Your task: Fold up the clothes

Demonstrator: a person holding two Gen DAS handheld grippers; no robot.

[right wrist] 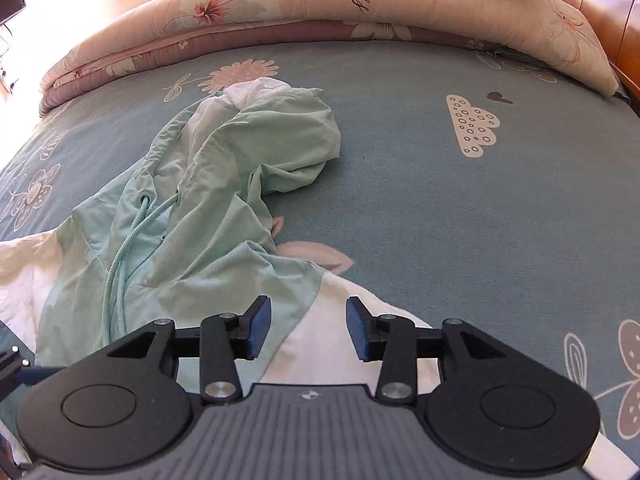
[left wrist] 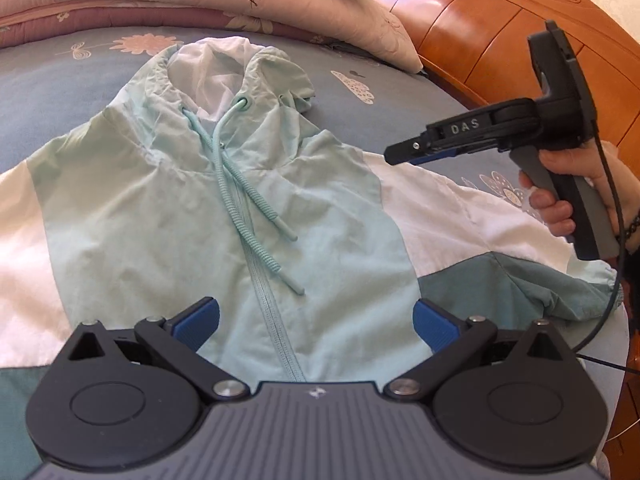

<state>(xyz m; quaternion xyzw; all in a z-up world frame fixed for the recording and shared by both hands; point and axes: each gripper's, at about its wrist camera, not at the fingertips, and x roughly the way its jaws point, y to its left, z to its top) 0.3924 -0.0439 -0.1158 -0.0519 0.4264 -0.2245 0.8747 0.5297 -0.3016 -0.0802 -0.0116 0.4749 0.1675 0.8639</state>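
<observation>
Hoodie first: it lies front-up on your bed sheet, zipped, with its hood toward the folded quilt and its hem toward you. Blue-grey and printed with flowers and a dotted cloud, that sheet runs under the whole hoodie and stays bare out beyond the hood on your right-hand side. Past the hood, the pink flowered quilt lies along the far edge of the sheet, and a wooden headboard stands beside the quilt, off to the right of the hoodie.

On the hoodie, the pale green body fills the middle, with white panels at both shoulders and a darker teal patch low on the sleeve that ends in a gathered cuff. Its hood is slumped to one side, showing white lining. The zipper runs down the chest, and two mint drawstrings trail from the hood's eyelets across it.

Your left gripper hovers over the lower chest, its blue pads spread wide on either side of the zipper, nothing between them. Your right gripper hangs above the hoodie's shoulder, where green meets white, jaws partly apart and empty. Your hand holds its grey handle, out beside the sleeve.
</observation>
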